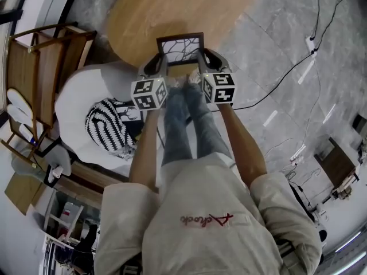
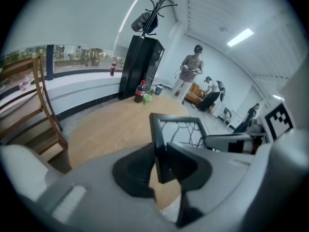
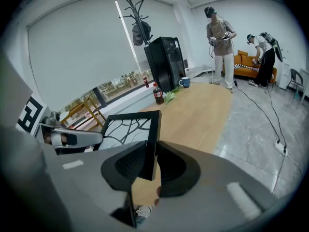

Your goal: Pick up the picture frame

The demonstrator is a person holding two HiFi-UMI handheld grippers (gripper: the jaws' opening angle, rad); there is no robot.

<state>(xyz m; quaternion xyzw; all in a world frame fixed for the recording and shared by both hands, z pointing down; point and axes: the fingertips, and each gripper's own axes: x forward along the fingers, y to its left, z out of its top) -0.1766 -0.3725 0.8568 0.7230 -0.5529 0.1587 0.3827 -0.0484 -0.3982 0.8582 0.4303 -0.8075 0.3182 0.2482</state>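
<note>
A dark-framed picture frame [image 1: 180,48] with a white panel of black branching lines hangs in the air above the wooden table [image 1: 143,16]. My left gripper [image 1: 162,66] is shut on its left side bar [image 2: 158,144], black pads pressed on both faces. Over on the other side bar [image 3: 150,139], my right gripper [image 1: 199,62] is shut in the same way. Each gripper view shows the other gripper beyond the frame [image 2: 181,129] [image 3: 125,129].
A white armchair [image 1: 86,105] with a black-and-white striped cushion [image 1: 106,125] stands left of my legs. A wooden chair [image 1: 40,67] is further left. Cables [image 1: 298,62] cross the grey floor on the right. Two cola bottles [image 3: 158,94] and a black cabinet [image 3: 166,64] stand beyond the table; people stand far off.
</note>
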